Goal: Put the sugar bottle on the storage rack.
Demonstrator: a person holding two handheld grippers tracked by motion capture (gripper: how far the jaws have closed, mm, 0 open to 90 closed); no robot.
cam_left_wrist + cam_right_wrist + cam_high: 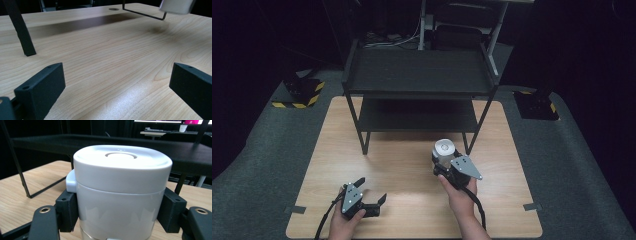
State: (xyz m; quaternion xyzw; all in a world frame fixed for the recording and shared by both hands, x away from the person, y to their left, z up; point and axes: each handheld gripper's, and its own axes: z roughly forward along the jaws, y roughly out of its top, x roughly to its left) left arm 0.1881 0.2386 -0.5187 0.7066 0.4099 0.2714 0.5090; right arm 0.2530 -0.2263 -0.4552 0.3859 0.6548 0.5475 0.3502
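A white round canister [120,195] with a flat lid is held off the table, and my right gripper [117,212] is shut on its sides. In the high view the canister [444,148] hangs in my right gripper [447,160] just in front of the rack's right front leg. My left gripper [371,191] rests low on the wooden table [412,165] at the front left, open with nothing between its jaws. The left gripper view looks across bare wood between its wide-apart fingers [40,90], with the canister's base [176,6] at the top right.
A black two-tier metal rack [419,75] stands at the back of the table, its legs [364,142] on the wood. The lower shelf [417,115] sits close behind the canister. Black-and-yellow floor blocks [302,92] lie left of the table.
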